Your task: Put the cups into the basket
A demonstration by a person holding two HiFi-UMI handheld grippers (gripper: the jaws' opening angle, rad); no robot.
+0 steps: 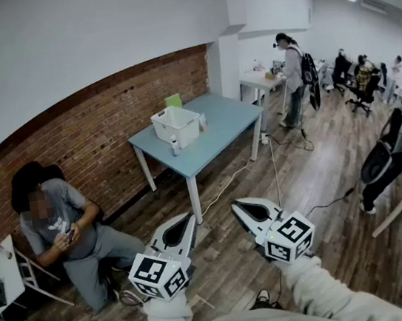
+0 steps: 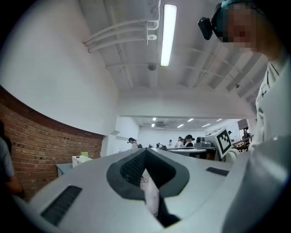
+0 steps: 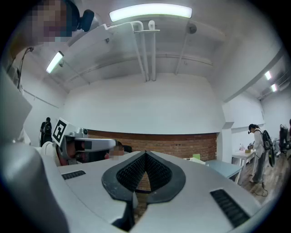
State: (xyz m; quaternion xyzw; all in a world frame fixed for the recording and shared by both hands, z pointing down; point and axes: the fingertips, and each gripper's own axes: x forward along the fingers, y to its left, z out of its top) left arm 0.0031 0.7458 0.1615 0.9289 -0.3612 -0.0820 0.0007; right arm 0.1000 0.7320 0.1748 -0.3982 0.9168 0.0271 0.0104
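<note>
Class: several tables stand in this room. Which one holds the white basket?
The blue table beside the brick wall; the basket sits on it. The others are white or wood-coloured.

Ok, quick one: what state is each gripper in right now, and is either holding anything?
Left gripper: closed, jaw tips together, holding nothing.
Right gripper: closed, jaw tips together, holding nothing.
</note>
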